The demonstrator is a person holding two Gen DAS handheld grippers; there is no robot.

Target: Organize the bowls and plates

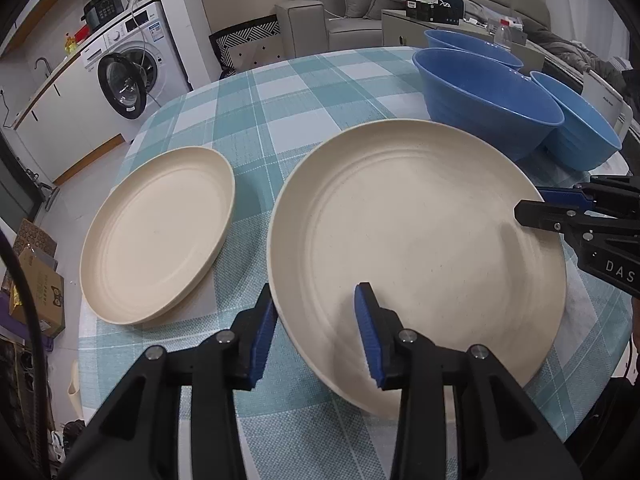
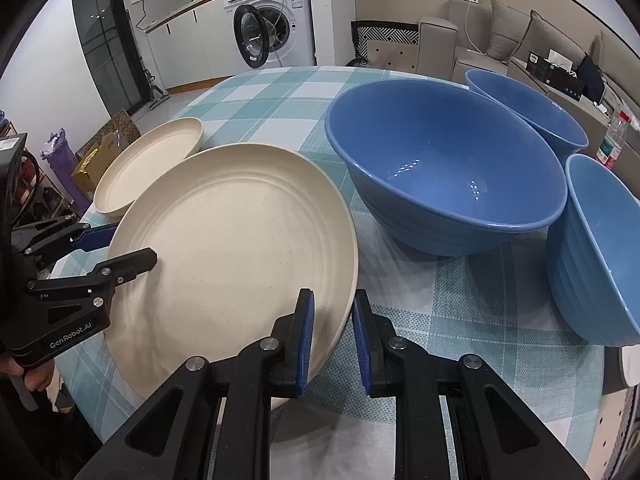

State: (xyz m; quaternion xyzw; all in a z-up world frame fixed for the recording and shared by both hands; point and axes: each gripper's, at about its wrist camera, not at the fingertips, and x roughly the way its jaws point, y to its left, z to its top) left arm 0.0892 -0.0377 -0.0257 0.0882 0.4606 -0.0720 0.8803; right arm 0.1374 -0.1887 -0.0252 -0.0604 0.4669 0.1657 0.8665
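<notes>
Cream big plate (image 1: 416, 240) sits tilted at the counter's (image 1: 256, 120) near edge. The right gripper (image 2: 332, 336) has its jaws clamped on the plate's rim; the left gripper (image 1: 316, 332) straddles the opposite rim, jaws apart. Round, it has no long axis; its face tips up. Beyond, at the left edge, the small plate (image 1: 160, 232) awaits. Three blue bowls (image 2: 448, 168) at the far right remain unstacked, so I judge little done.

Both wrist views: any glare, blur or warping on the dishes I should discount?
Left wrist view: sharp, even light, soft shadows on the big plate; fisheye bends the table edge. Right wrist view: small specular dots inside the large blue bowl, no washout; the plate rim looks stretched near the right gripper.
</notes>
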